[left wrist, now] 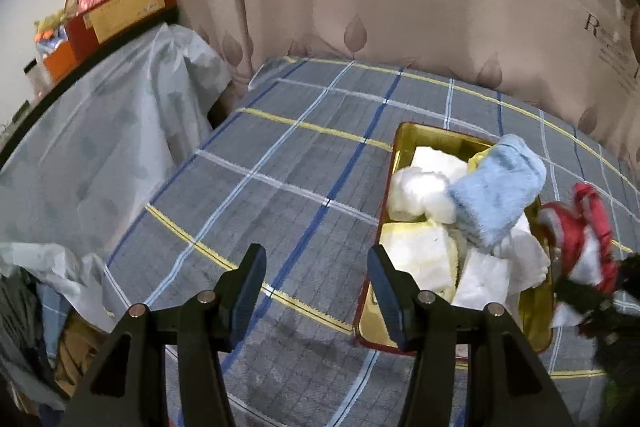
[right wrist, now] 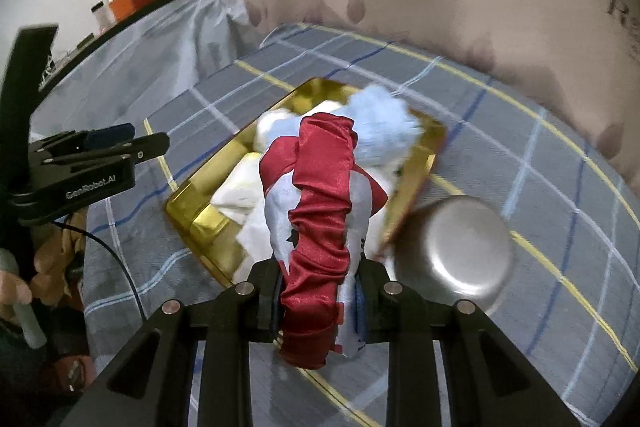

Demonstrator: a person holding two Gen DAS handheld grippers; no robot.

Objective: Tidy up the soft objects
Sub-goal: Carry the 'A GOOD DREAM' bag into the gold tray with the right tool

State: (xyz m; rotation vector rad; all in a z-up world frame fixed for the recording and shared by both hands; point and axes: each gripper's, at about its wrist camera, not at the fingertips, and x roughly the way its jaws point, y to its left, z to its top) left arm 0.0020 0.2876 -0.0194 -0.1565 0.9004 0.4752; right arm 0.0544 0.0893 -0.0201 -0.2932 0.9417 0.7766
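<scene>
A gold tin tray point(left wrist: 404, 135) with a red outside lies on the plaid bedspread and holds white soft pads point(left wrist: 420, 251), a white cotton ball point(left wrist: 416, 191) and a light blue fluffy cloth point(left wrist: 496, 195). My right gripper point(right wrist: 320, 291) is shut on a red and white satin cloth point(right wrist: 320, 211), held just above the tray's near right edge point(right wrist: 188, 211); the cloth also shows in the left wrist view point(left wrist: 580, 239). My left gripper point(left wrist: 316, 287) is open and empty, low over the bedspread just left of the tray; it also shows in the right wrist view point(right wrist: 120, 143).
A round silver metal bowl point(right wrist: 460, 247) sits on the bedspread right of the tray. A beige printed curtain point(left wrist: 400, 7) hangs behind. A pale plastic sheet point(left wrist: 120, 131) covers the left side, with red and yellow boxes point(left wrist: 128, 7) on a shelf beyond.
</scene>
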